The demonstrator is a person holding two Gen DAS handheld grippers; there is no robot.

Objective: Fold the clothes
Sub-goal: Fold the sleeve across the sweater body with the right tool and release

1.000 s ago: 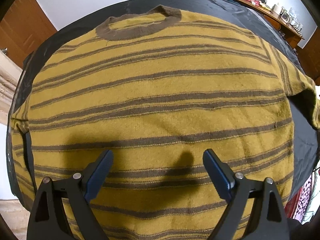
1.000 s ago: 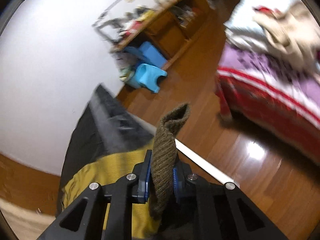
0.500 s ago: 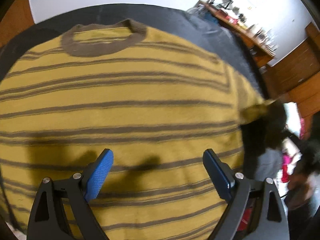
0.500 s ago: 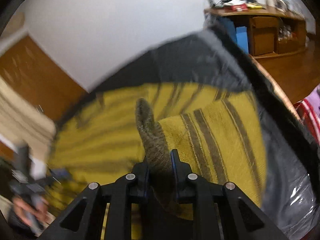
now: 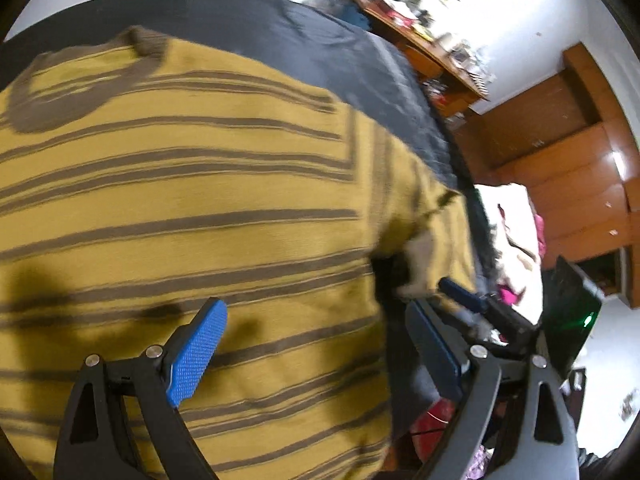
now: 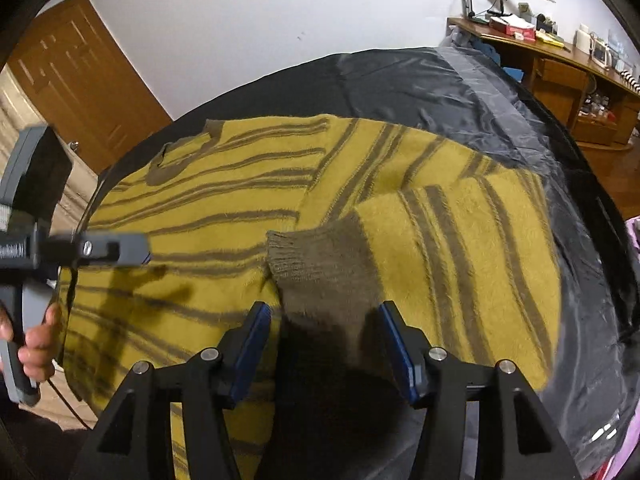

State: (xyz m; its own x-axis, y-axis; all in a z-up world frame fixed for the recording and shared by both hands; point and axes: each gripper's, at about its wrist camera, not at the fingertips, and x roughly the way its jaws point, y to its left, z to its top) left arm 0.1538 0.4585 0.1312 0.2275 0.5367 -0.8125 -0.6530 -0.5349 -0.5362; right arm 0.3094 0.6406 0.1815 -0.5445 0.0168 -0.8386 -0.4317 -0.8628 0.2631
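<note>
A mustard sweater with brown stripes lies flat on a black-covered table, brown collar at the far left. My left gripper hovers open over its lower body, holding nothing. In the right wrist view the sweater's sleeve is folded inward across the body. Its brown ribbed cuff lies between the jaws of my right gripper, which are opening, and the pads stand clear of the knit. A blue finger of the right gripper shows at the sweater's right edge.
A hand holds the left tool's blurred grey body at the left edge. The black cover reaches past the sweater at the back and right. A cluttered wooden desk stands far right, a brown door far left.
The right gripper swung the cuff from beside the table onto the sweater body, then its jaws parted and let the cuff go. The left gripper's view swung towards the sweater's right side.
</note>
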